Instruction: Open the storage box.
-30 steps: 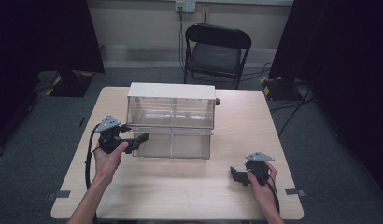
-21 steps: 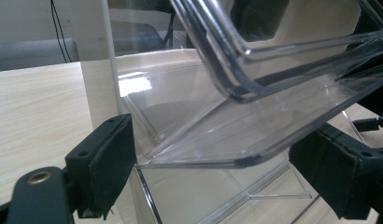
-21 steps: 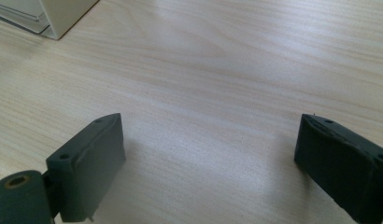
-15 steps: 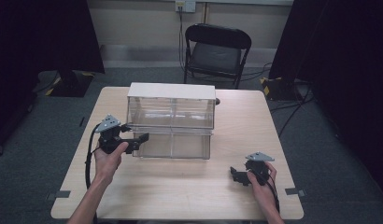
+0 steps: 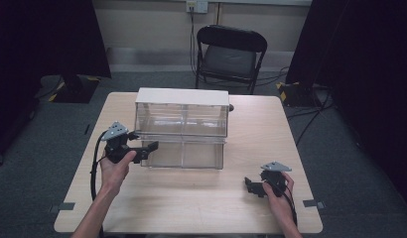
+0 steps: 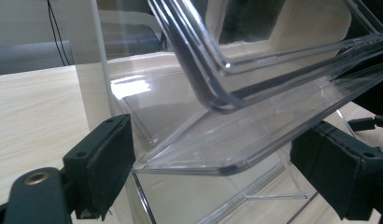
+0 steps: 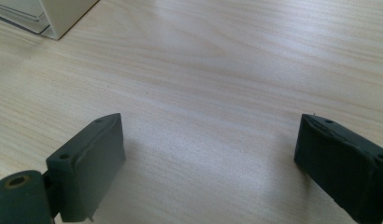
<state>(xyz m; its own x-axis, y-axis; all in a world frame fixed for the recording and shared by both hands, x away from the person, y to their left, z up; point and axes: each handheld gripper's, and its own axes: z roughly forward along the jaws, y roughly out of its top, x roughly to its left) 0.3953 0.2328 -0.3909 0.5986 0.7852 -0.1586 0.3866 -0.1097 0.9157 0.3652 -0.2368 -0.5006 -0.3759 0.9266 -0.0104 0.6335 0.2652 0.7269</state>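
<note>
At the left of the table (image 5: 142, 208), the left hand-held gripper (image 5: 151, 148) sits at the lower left front corner of the clear drawer box (image 5: 181, 126), its jaws spread wide on either side of the lower drawer's (image 6: 236, 140) protruding clear lip without clamping it. The drawer box stands mid-table with a white top, two tiers of clear drawers, and a black folding chair (image 5: 229, 57) on the floor beyond it. Well apart near the right front corner, the right hand-held gripper (image 5: 252, 186) rests low over bare wood, its jaws spread with nothing between them.
</note>
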